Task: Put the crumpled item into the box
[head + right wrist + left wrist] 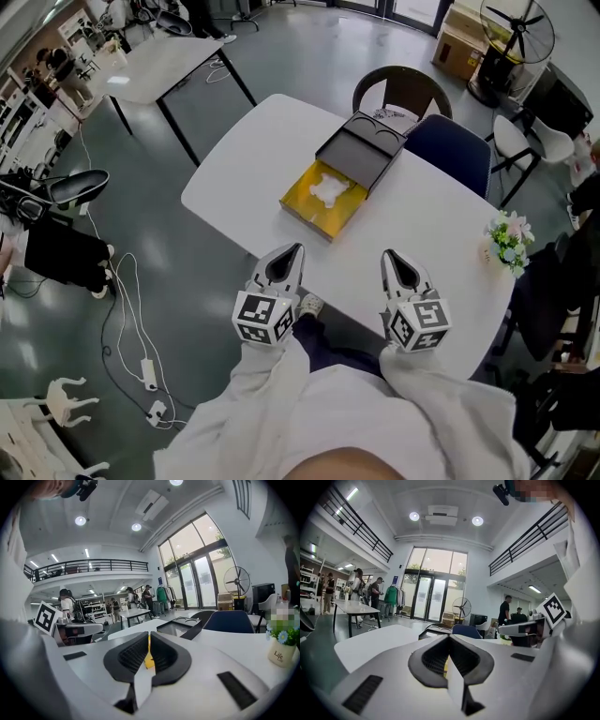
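Observation:
A crumpled white item (328,190) lies inside a shallow yellow box (317,217) near the middle of the white table (431,225). The box's black lid (361,150) stands open behind it. My left gripper (293,249) hovers over the table's near edge, short of the box, its jaws shut and empty. My right gripper (390,255) is beside it to the right, also shut with nothing in it. In the left gripper view the left gripper (449,636) shows its tips together. Ahead of the right gripper (149,633), that gripper's view shows the black lid (180,626).
A small flower pot (507,241) stands at the table's right edge. A blue chair (455,150) and a brown chair (403,89) sit behind the table. A second table (164,66) is at far left, a fan (517,33) at far right, and cables (131,319) lie on the floor.

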Action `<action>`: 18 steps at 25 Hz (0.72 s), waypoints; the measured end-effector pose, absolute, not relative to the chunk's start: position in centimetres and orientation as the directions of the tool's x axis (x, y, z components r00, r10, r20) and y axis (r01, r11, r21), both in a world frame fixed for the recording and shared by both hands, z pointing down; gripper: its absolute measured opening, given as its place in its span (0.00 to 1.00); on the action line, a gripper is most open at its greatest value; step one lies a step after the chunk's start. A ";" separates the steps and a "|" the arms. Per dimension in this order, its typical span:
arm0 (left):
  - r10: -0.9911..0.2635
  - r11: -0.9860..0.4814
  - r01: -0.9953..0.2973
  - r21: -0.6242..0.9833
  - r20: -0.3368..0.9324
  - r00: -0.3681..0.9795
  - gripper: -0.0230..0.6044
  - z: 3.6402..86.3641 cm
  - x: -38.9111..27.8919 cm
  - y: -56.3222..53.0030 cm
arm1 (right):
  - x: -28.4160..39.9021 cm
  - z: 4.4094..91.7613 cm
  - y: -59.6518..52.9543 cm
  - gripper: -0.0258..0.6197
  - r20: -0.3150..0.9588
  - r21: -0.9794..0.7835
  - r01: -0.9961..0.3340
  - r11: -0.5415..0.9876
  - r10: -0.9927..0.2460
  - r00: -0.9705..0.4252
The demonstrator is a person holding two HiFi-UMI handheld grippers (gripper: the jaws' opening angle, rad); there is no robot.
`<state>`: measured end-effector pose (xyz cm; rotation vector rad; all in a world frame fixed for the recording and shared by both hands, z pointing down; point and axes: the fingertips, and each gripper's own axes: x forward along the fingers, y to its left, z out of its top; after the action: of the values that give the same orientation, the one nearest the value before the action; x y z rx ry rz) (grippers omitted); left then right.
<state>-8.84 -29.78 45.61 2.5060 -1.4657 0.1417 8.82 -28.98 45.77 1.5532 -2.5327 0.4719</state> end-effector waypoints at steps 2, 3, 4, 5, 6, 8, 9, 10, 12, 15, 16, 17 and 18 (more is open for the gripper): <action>-0.844 -0.479 -0.867 0.140 0.199 0.499 0.06 45.5 -8.5 -29.8 | 9.1 45.8 -28.8 0.10 0.273 -0.189 -0.889 0.416 -0.848 -0.455; -0.842 -0.484 -0.864 0.137 0.196 0.503 0.06 45.5 -8.4 -29.7 | 9.2 45.8 -28.7 0.10 0.272 -0.187 -0.891 0.414 -0.849 -0.452; -0.840 -0.489 -0.862 0.136 0.192 0.507 0.06 45.4 -8.3 -29.7 | 9.3 45.7 -28.6 0.10 0.271 -0.186 -0.892 0.412 -0.851 -0.449; -0.838 -0.495 -0.858 0.136 0.187 0.513 0.06 45.3 -8.1 -29.7 | 9.4 45.7 -28.6 0.10 0.270 -0.185 -0.894 0.409 -0.853 -0.447; -0.835 -0.501 -0.855 0.137 0.182 0.519 0.06 45.2 -8.0 -29.7 | 9.6 45.7 -28.5 0.10 0.268 -0.184 -0.895 0.406 -0.855 -0.443; -0.828 -0.516 -0.845 0.136 0.171 0.534 0.06 45.1 -7.7 -29.8 | 9.8 45.6 -28.5 0.10 0.265 -0.183 -0.897 0.402 -0.859 -0.439; -0.824 -0.525 -0.840 0.136 0.166 0.541 0.06 45.0 -7.5 -29.9 | 9.9 45.6 -28.5 0.10 0.265 -0.183 -0.897 0.402 -0.859 -0.439; -0.820 -0.532 -0.836 0.136 0.162 0.549 0.06 44.9 -7.4 -29.9 | 10.0 45.6 -28.6 0.10 0.265 -0.183 -0.897 0.403 -0.858 -0.440; -0.812 -0.546 -0.827 0.137 0.158 0.562 0.06 44.8 -7.1 -30.0 | 10.1 45.6 -28.6 0.10 0.265 -0.184 -0.892 0.412 -0.853 -0.449; -0.800 -0.564 -0.815 0.134 0.156 0.580 0.06 44.8 -6.9 -30.1 | 9.8 45.6 -28.6 0.10 0.264 -0.177 -0.882 0.438 -0.842 -0.471; -0.795 -0.572 -0.810 0.133 0.156 0.587 0.06 44.9 -6.8 -30.1 | 9.8 45.7 -28.7 0.10 0.264 -0.174 -0.878 0.446 -0.838 -0.478; -0.789 -0.579 -0.805 0.132 0.157 0.594 0.06 44.9 -6.8 -30.1 | 9.7 45.7 -28.7 0.10 0.265 -0.173 -0.874 0.453 -0.834 -0.485; -0.784 -0.585 -0.800 0.131 0.160 0.599 0.06 45.0 -6.8 -30.1 | 9.6 45.8 -28.8 0.10 0.266 -0.174 -0.871 0.459 -0.830 -0.491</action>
<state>-6.76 -30.13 44.99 2.6364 -1.3211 0.1252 9.61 -28.81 45.77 1.5011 -2.5584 0.4343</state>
